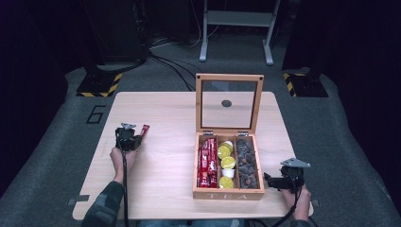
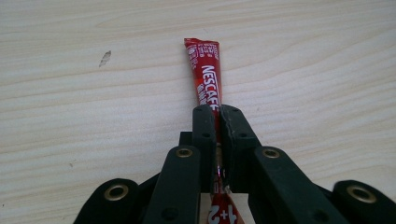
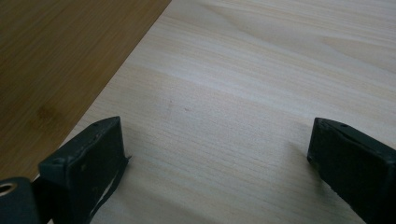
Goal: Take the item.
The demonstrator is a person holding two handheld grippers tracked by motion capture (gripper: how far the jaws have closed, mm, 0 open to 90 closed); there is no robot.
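Right hand-held gripper (image 1: 270, 180) near desk's front right corner, jaws spread wide, empty, tips just beside the tea box's (image 1: 228, 194) right wall. Bare desk (image 3: 261, 93) between the jaws. Left hand-held gripper (image 1: 137, 140) at left side, clenched on a red Nescafé stick (image 2: 205, 79); stick lies flat on the desk, running forward from the jaws. Open wood between stick and box. Box lid (image 1: 229, 101) stands upright at the back. Left desk edge close to the left hand (image 1: 122, 158).
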